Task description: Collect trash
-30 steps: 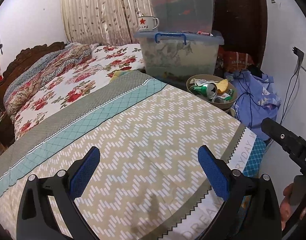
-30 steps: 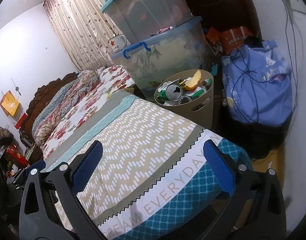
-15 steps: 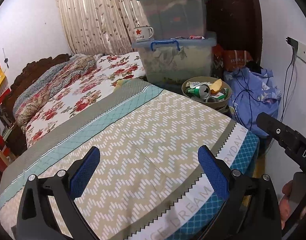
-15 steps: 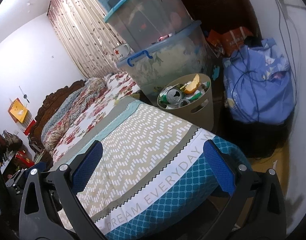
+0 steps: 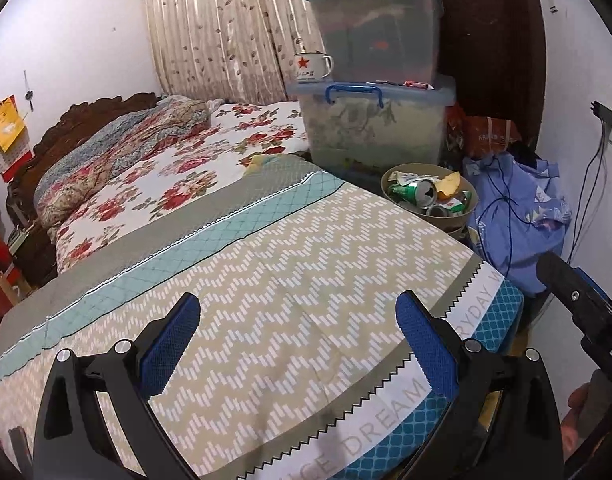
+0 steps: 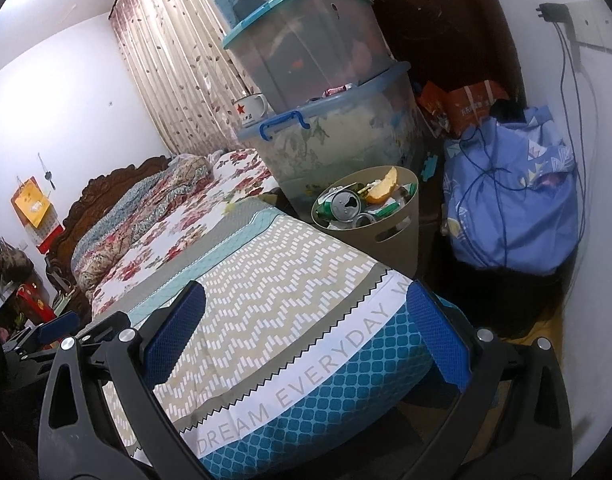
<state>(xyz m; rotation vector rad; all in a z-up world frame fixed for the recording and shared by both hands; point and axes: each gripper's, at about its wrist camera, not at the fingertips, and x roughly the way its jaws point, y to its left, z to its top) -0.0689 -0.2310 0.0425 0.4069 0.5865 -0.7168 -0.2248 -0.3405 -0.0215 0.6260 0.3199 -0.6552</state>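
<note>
the trash bin stands beside the bed's far corner, before the stacked storage boxes, left of a cloth bundle

Under your tongs the bed's cover is beige with white zigzag dashes, edged by a teal lattice band, a grey strip and a blue honeycomb border with grey lettering on white. Beyond it the sheet is white with red roses. The bin is tan, holding a green can. The mug is white with a red star; the bundle is periwinkle blue.
</note>
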